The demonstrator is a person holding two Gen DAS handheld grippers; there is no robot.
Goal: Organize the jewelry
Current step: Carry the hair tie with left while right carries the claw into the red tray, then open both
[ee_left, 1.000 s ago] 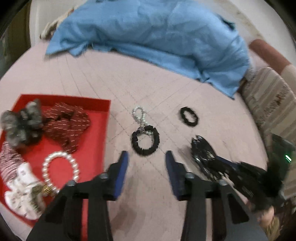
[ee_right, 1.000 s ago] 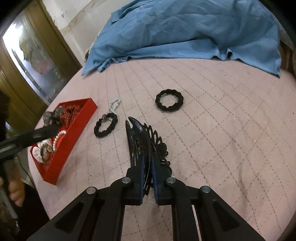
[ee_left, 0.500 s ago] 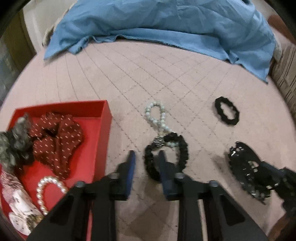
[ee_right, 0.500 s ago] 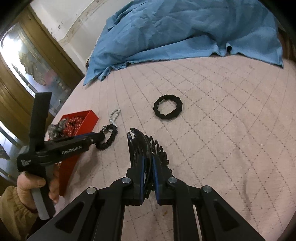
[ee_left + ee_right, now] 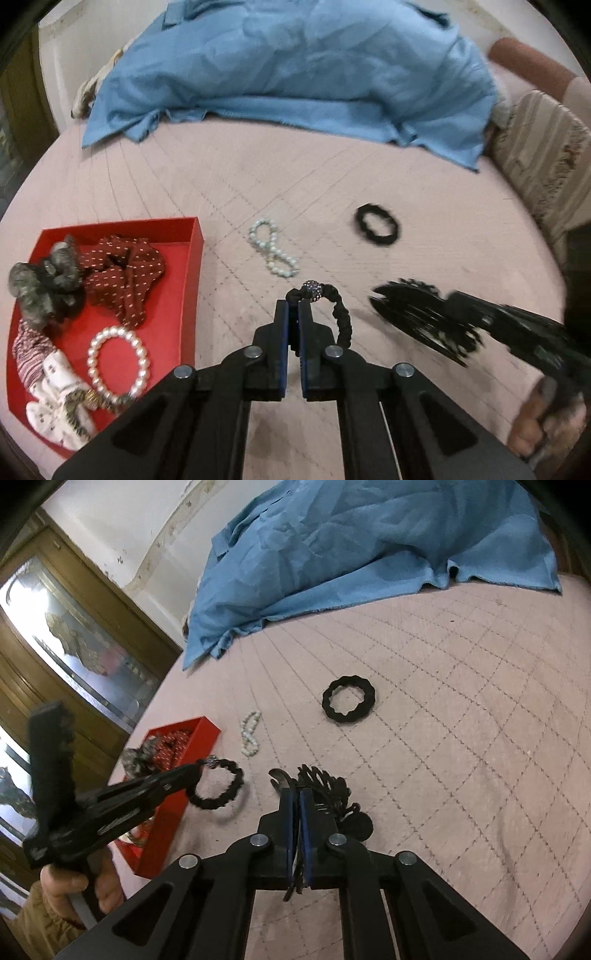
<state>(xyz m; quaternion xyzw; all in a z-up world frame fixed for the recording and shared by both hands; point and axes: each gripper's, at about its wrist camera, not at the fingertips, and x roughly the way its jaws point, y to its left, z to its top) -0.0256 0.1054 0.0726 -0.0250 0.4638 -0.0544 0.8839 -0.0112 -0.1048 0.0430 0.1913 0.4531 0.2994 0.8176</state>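
Observation:
My left gripper (image 5: 294, 308) is shut on a black braided hair tie with a sparkly bead (image 5: 341, 315) and holds it lifted off the pink quilted bed; it also shows in the right wrist view (image 5: 218, 786). My right gripper (image 5: 295, 801) is shut on a black claw hair clip (image 5: 325, 788), seen blurred in the left wrist view (image 5: 421, 321). A small pearl bracelet (image 5: 273, 251) and a black wavy hair tie (image 5: 377, 224) lie on the bed. A red tray (image 5: 192, 258) at the left holds scrunchies and a pearl bracelet (image 5: 118, 363).
A crumpled blue cloth (image 5: 295, 74) covers the far side of the bed. A striped cushion (image 5: 546, 155) is at the right. A wooden cabinet with glass (image 5: 74, 635) stands left of the bed.
My left gripper closed on the black beaded hair tie and lifted it away from the pearl bracelet. My right gripper kept its hold on the claw clip.

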